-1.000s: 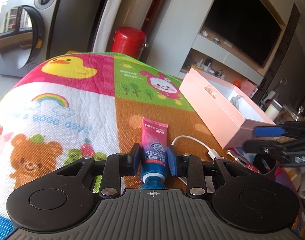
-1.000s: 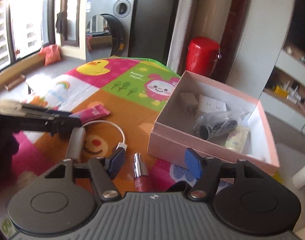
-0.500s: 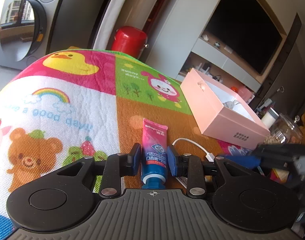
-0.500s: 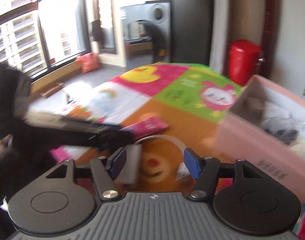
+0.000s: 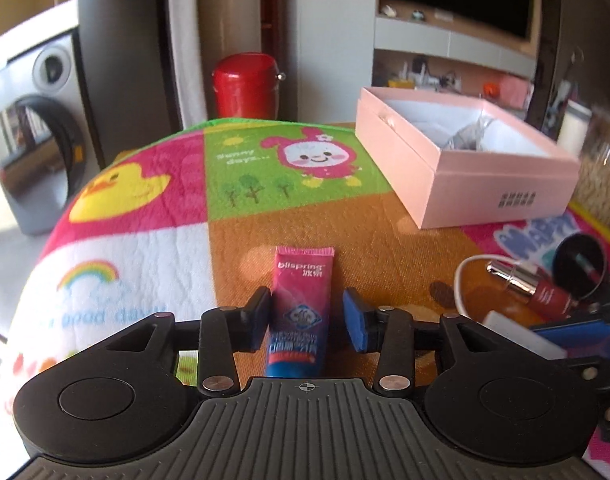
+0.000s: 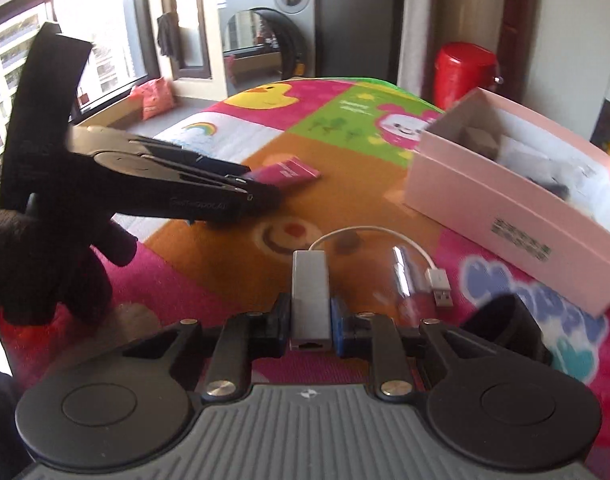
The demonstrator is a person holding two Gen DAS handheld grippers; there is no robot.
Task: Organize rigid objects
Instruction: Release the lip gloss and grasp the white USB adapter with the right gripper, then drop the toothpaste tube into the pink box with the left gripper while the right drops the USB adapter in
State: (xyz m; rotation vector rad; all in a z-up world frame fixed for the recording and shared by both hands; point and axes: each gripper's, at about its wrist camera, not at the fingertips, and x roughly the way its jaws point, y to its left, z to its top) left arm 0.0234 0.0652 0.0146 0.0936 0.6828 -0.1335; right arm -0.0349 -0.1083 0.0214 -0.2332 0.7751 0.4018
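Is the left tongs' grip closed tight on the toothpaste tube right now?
No: the left tongs straddle the toothpaste tube, with a visible gap of mat between the tube and the blue right pad.

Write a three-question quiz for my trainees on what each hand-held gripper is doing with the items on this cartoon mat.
1. True or false: the right hand-held gripper is shut on the silver adapter.
2. Multiple choice: the toothpaste tube between the fingers of the left hand-held gripper lies A) inside the pink box, B) flat on the mat, C) on top of a red canister.
3. Fill in: the left hand-held gripper's jaws are ____ (open or shut).

Key: 1 true; 2 B; 3 open.
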